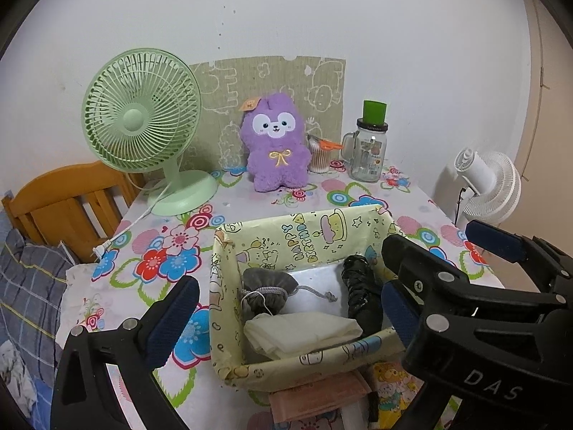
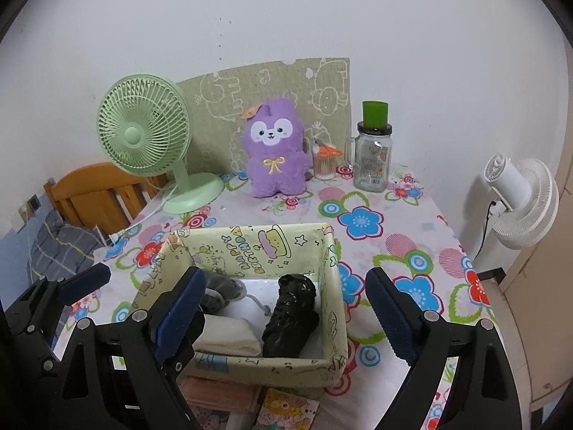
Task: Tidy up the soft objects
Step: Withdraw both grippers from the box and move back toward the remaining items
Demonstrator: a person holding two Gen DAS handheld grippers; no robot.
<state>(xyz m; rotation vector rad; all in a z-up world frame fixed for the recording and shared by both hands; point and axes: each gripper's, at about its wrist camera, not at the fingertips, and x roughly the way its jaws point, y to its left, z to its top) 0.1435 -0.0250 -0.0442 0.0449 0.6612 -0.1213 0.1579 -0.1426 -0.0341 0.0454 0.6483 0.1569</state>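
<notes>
A box wrapped in yellow cartoon paper (image 1: 304, 231) (image 2: 250, 242) stands on the flowered tablecloth. Inside lie a grey drawstring pouch (image 1: 266, 285) (image 2: 216, 288), a black crumpled bundle (image 1: 360, 294) (image 2: 290, 317) and a folded cream cloth (image 1: 304, 329) (image 2: 231, 337). My left gripper (image 1: 286, 311) hovers open over the box's near side, nothing between its fingers. My right gripper (image 2: 286, 313) is just to its right, also wide open and holding nothing. A purple plush toy (image 1: 275, 147) (image 2: 275, 148) sits upright at the back of the table against the wall.
A green desk fan (image 1: 143, 114) stands back left, and a glass jar with a green lid (image 1: 369, 150) and a cotton swab pot (image 1: 319, 157) back right. A white fan (image 2: 519, 200) is beyond the table's right edge. Wooden furniture (image 1: 68, 204) is at left. Pink packets (image 1: 318, 397) lie under the box's front.
</notes>
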